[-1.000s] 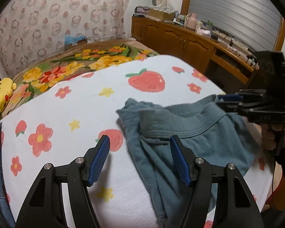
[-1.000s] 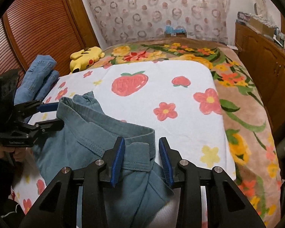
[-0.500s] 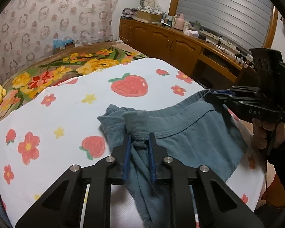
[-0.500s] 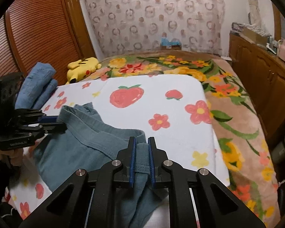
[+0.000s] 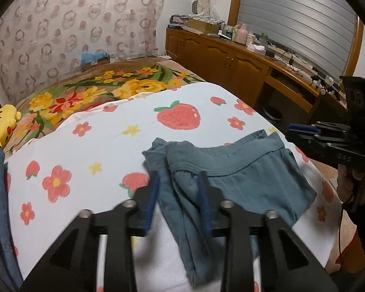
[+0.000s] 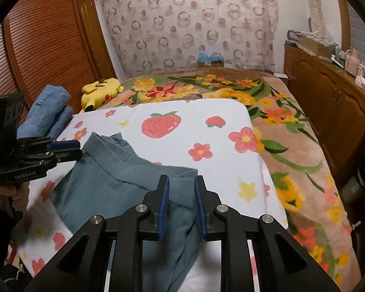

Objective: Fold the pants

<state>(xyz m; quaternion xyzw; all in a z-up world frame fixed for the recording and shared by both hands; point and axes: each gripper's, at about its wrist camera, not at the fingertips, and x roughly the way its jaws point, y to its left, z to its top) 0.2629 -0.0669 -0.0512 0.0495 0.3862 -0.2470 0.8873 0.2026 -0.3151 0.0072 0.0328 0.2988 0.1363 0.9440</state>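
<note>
Strawberry sheet (image 5: 109,150), rumpled teal pants (image 5: 243,185)

Teal pants (image 5: 243,185); strawberry-and-flower white blanket (image 5: 109,150).

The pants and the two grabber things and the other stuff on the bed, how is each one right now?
teal pants: crumpled on the strawberry sheet, not folded yet.
left gripper: open, fingers either side of a bunch of the pants.
right gripper: open, fingers either side of the waistband.
jeans: folded, piled at the bed's edge.
yellow plush toy: lying on the floral blanket.
strawberry sheet: spread flat over the bed.
</note>
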